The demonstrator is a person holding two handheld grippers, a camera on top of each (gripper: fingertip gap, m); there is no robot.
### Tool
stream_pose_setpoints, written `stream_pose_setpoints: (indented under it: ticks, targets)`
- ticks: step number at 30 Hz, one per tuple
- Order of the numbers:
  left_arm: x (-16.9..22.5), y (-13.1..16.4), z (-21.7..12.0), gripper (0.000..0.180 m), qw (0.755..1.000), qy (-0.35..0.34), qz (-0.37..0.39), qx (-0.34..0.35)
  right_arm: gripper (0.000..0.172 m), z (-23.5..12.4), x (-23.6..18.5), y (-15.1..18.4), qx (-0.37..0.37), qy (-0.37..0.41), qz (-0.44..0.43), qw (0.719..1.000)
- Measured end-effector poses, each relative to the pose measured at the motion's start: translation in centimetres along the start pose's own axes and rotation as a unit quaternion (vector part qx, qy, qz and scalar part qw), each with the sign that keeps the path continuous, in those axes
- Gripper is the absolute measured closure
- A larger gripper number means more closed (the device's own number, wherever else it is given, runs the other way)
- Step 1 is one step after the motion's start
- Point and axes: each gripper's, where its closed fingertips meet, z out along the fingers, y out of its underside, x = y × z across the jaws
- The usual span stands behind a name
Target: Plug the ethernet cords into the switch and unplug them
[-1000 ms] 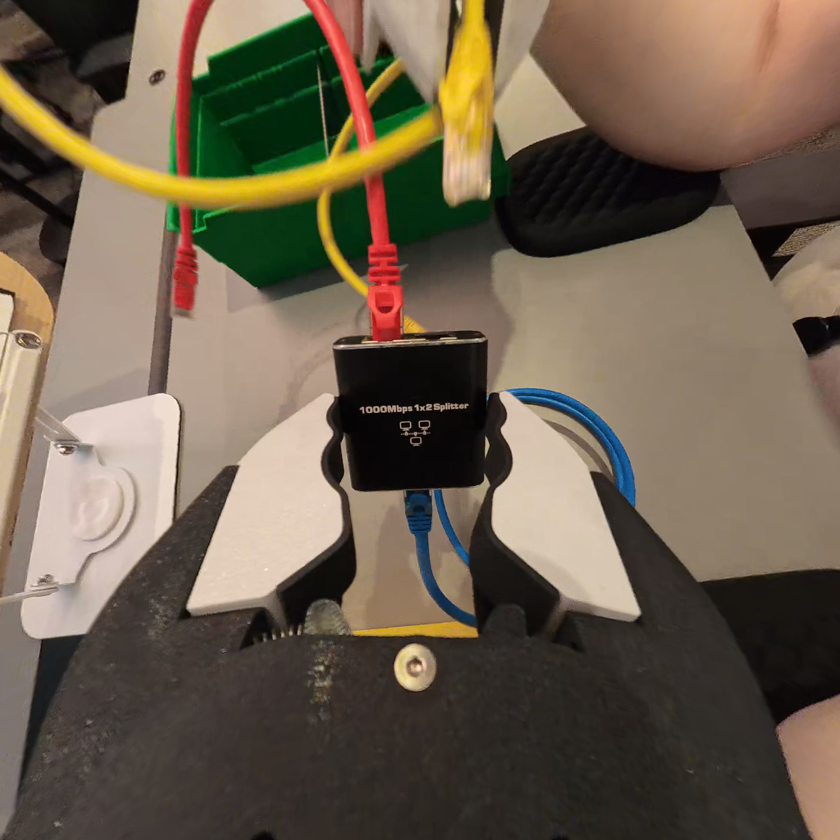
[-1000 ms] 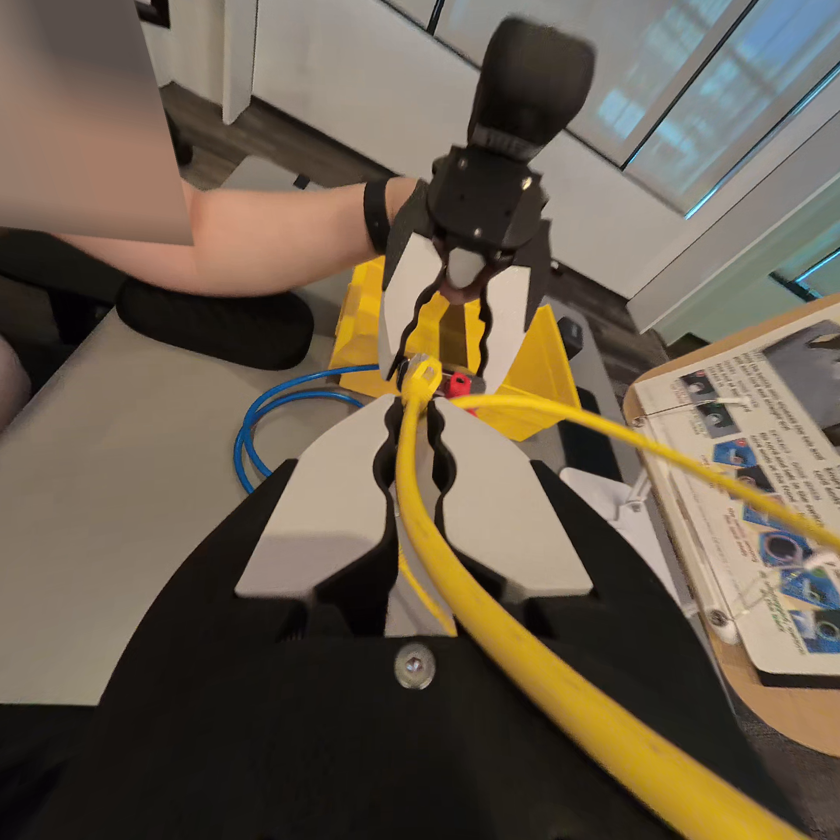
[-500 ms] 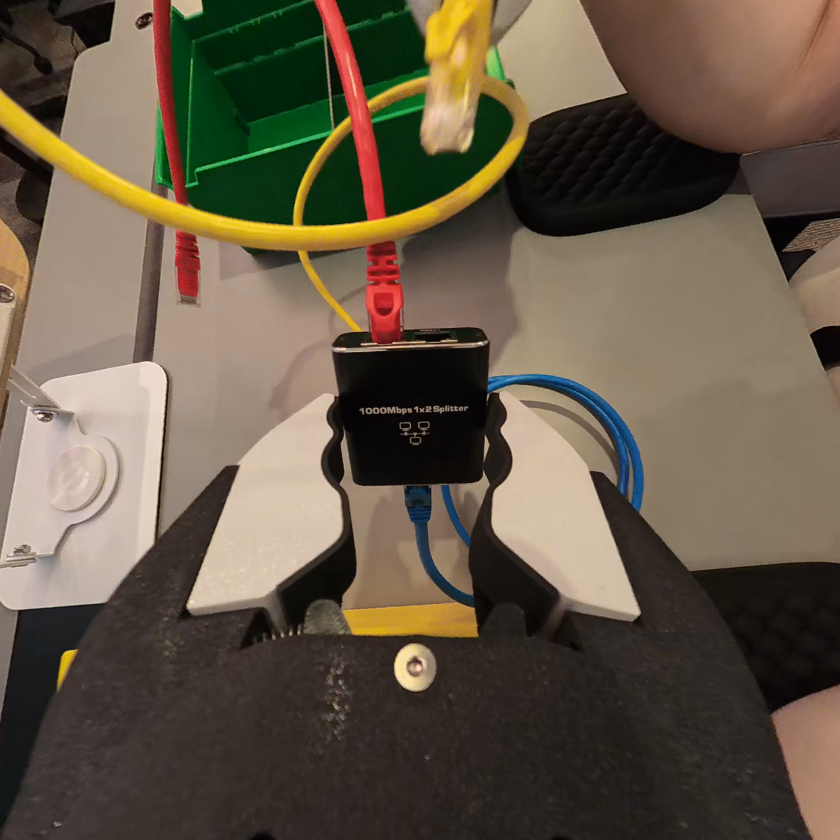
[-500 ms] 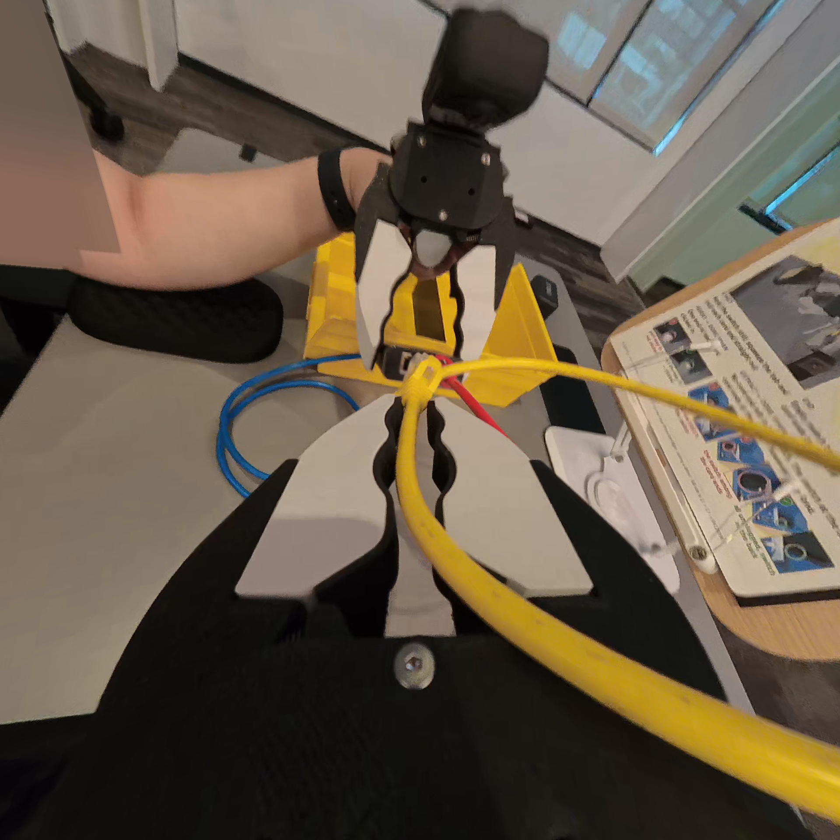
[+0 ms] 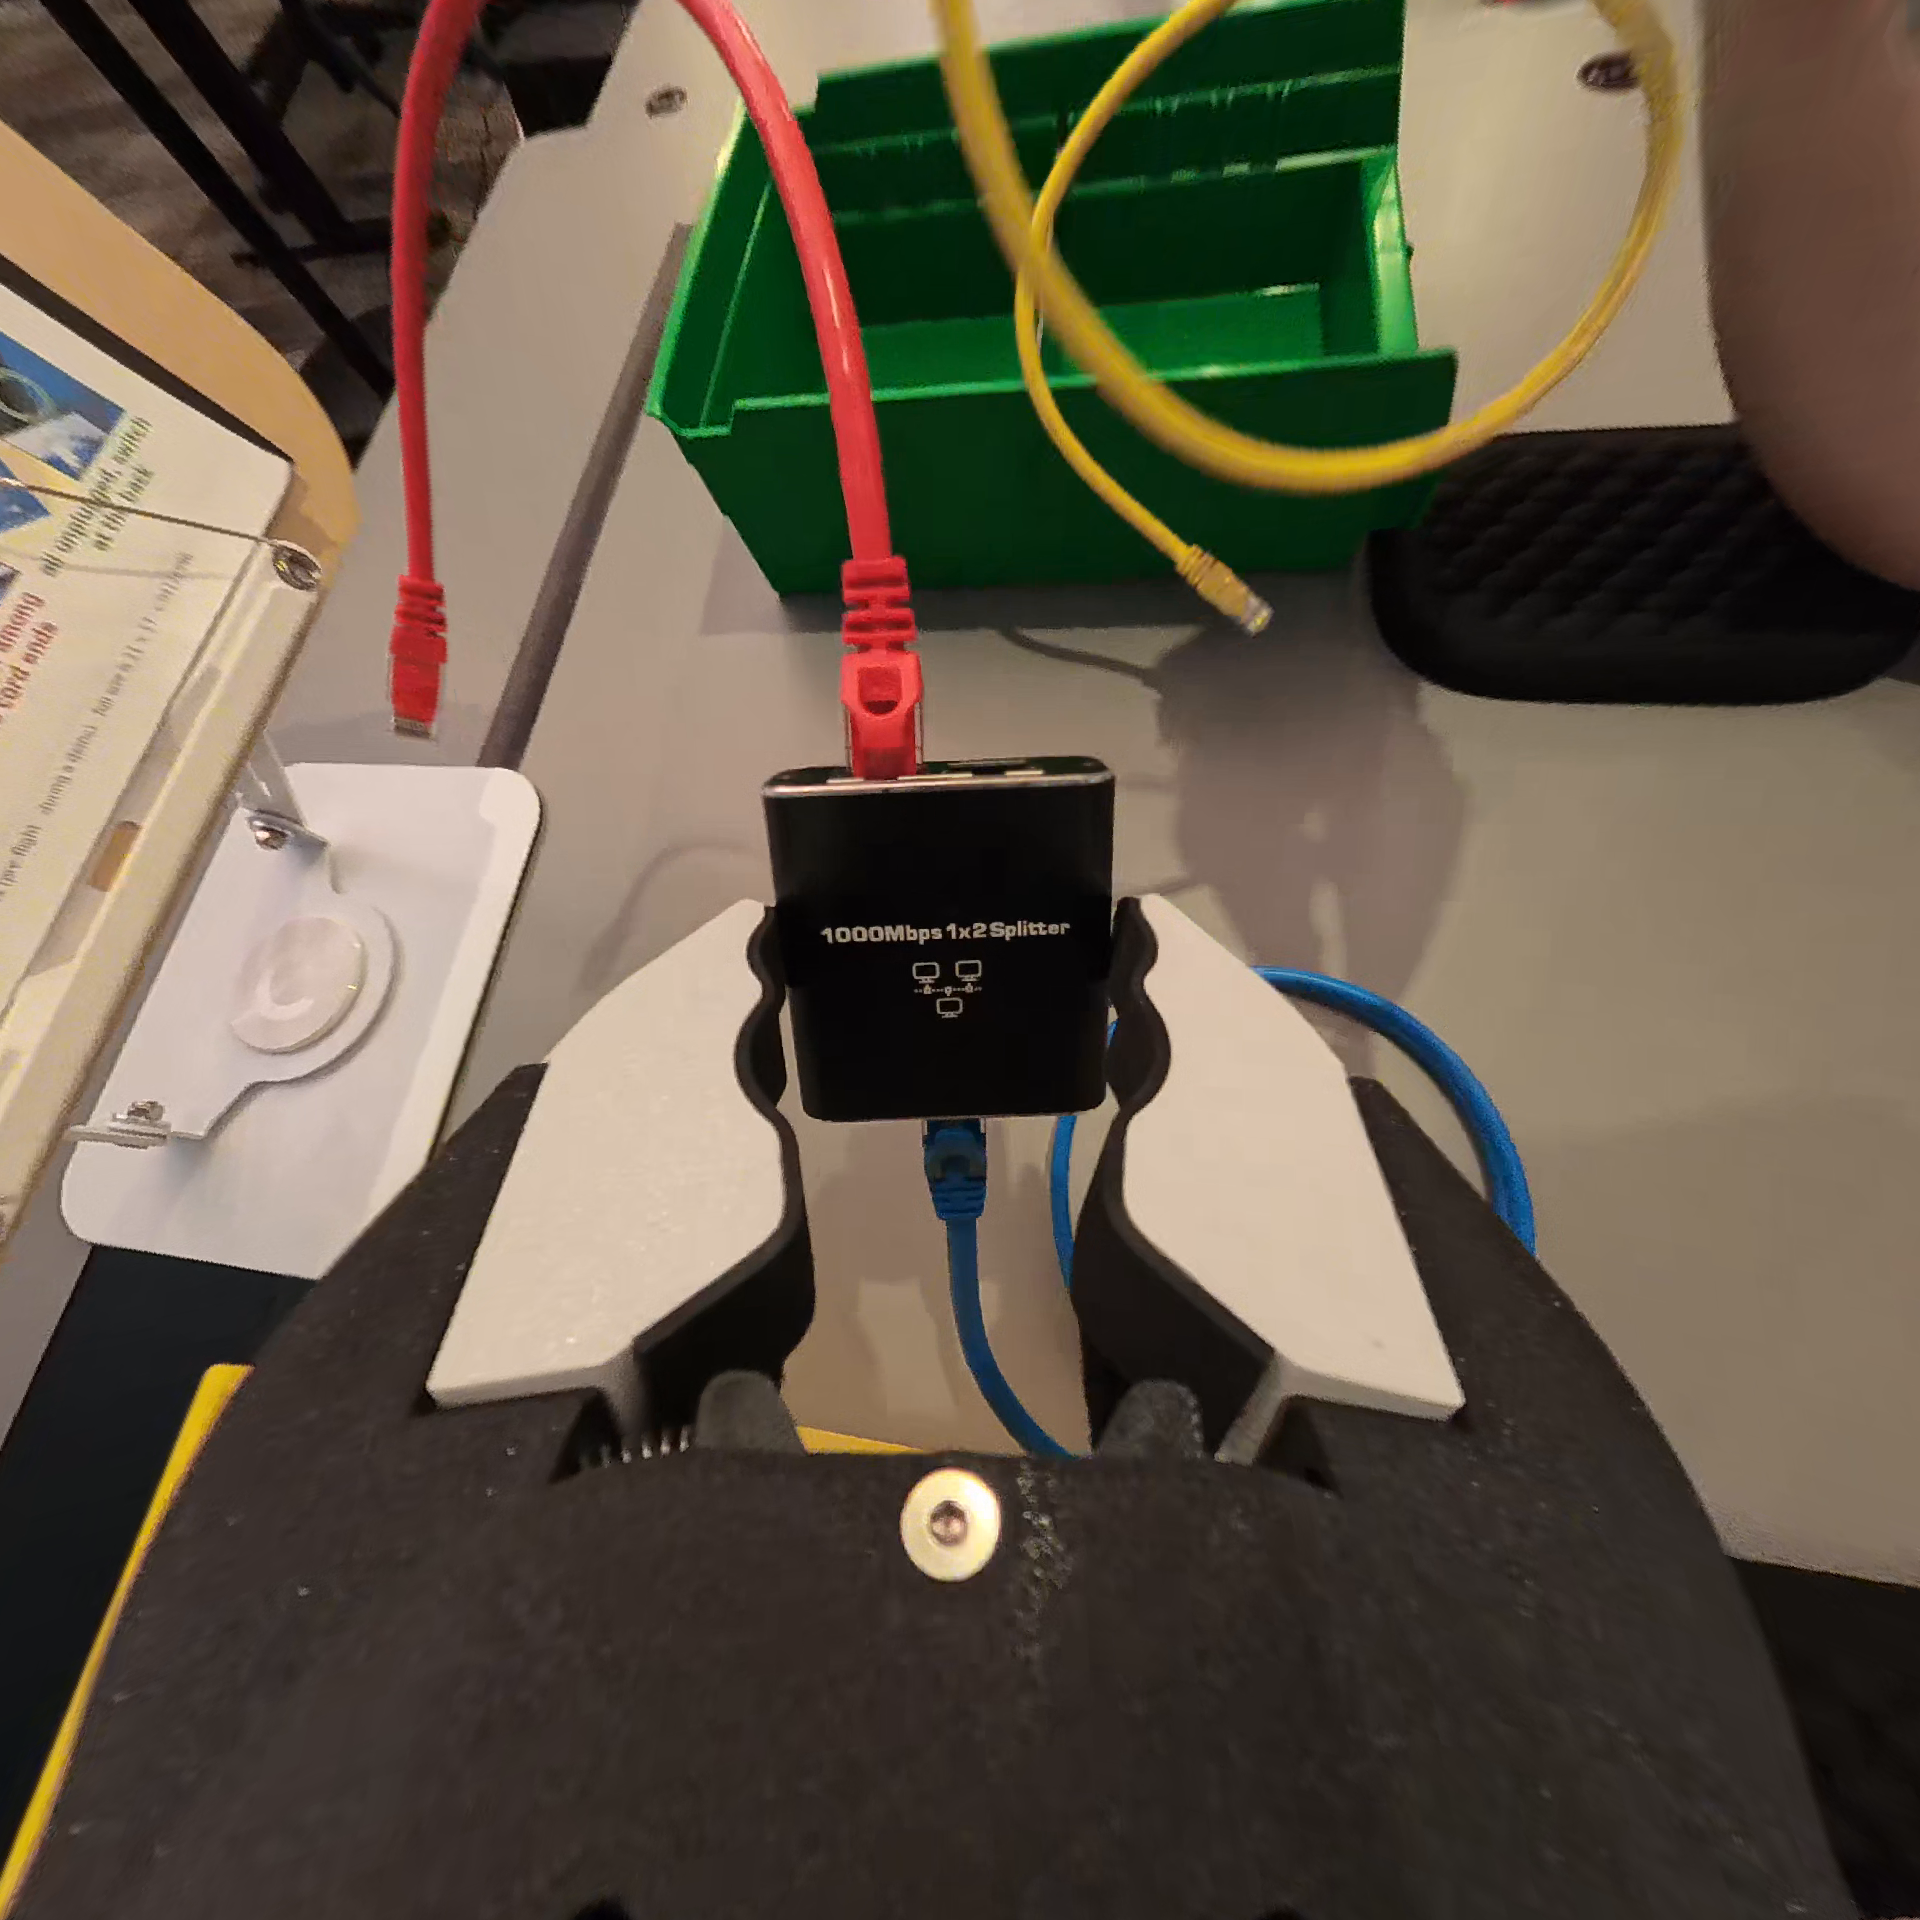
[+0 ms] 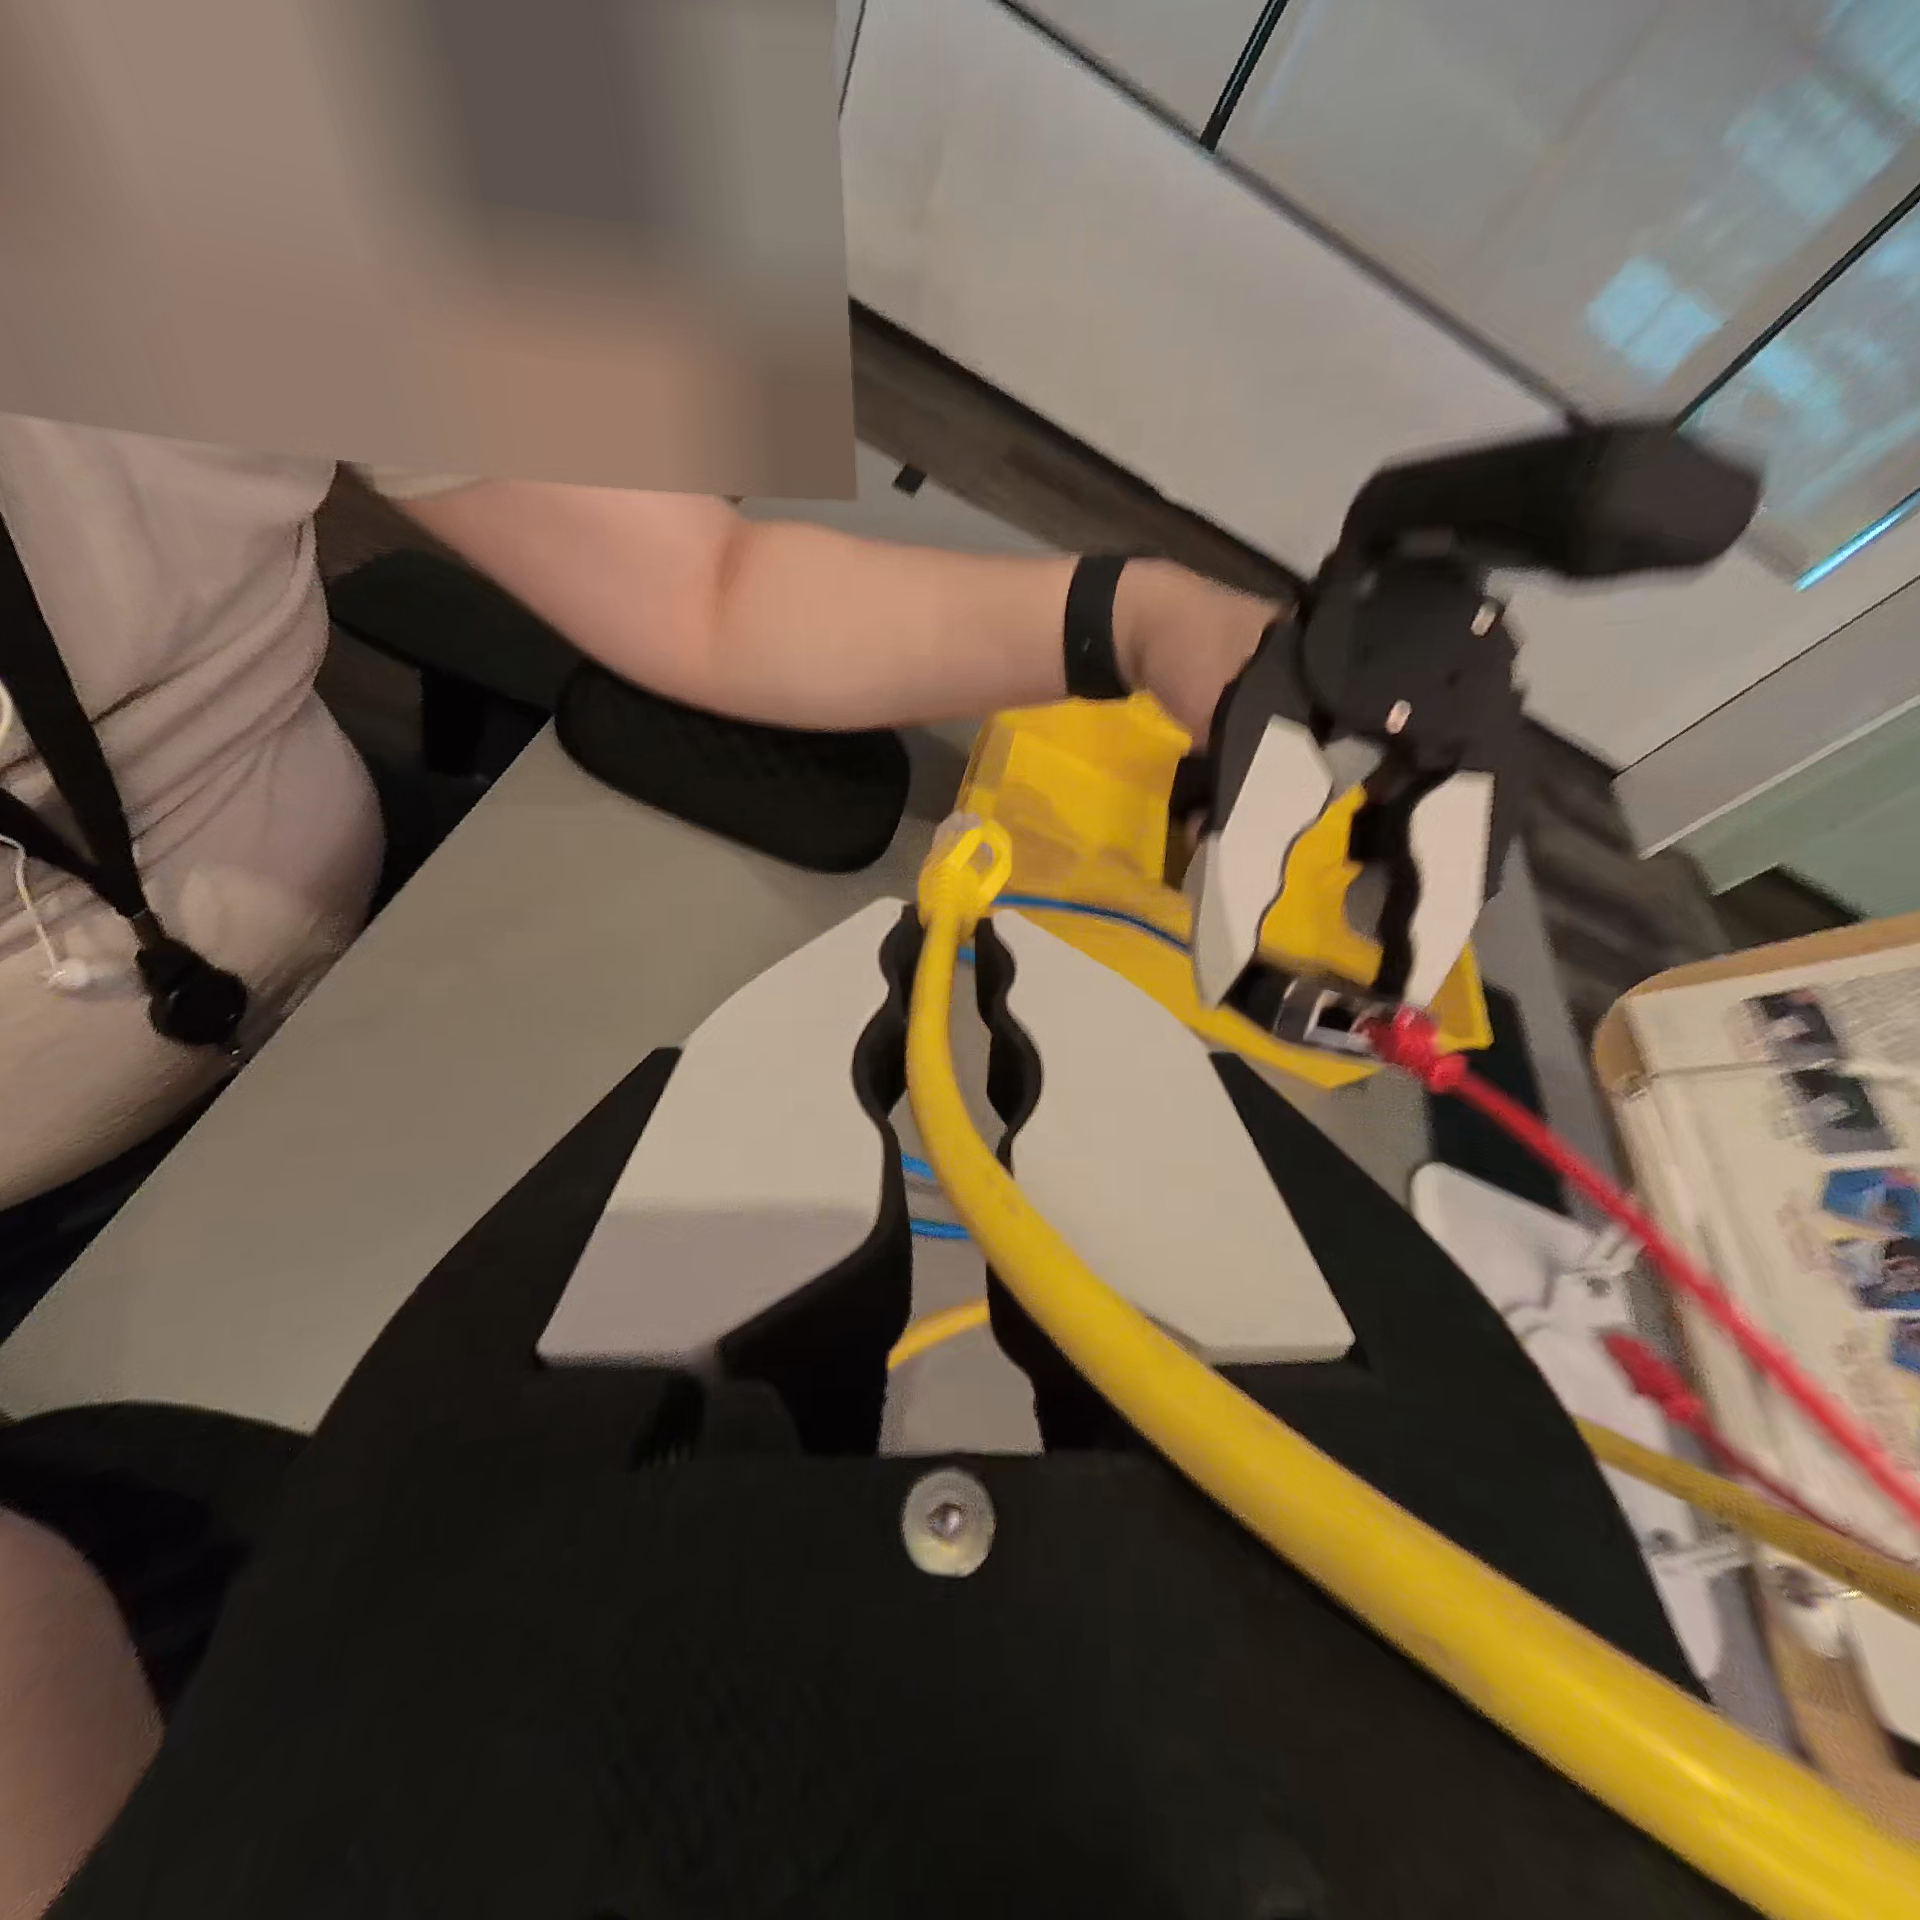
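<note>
Between left fingers: black box-shaped plastic switch (image 5: 940, 935) is clamped by left gripper (image 5: 940, 997) — red cord (image 5: 878, 665) plugged at 12 o'clock.
Right gripper (image 6: 948, 935): closed on thick yellow ethernet cord (image 6: 940, 997) — plug is left unplugged.

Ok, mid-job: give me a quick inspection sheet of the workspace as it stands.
Surface: grey table.
Job's things: black switch, one far port free.
Clutter: green bin, yellow bin, instruction sheet, white plate.
Grippers: left gripper clamps the switch; right gripper pinches the yellow cord behind its plug.
Cables: red cord plugged in; blue cord plugged in.
Surroundings: black armrest.
</note>
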Motion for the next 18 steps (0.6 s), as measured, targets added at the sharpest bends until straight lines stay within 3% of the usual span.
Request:
stream_pose_setpoints:
  ticks: [5,8,18]
  targets:
    - [1.9,-1.7,-2.4,0.121,0.998,0.028,0.034,0.042,0.161,2.2,2.1,3.0,0.006,-0.008,0.046,0.999]
    - [3.1,-1.5,-3.3,0.121,0.997,0.039,0.058,0.029,0.161,3.7,3.4,4.0,0.017,0.003,0.065,0.998]
    - [3.9,-0.5,-1.5,0.121,0.996,0.049,0.070,-0.025,0.161,4.2,3.8,5.3,-0.121,0.069,-0.001,0.990]
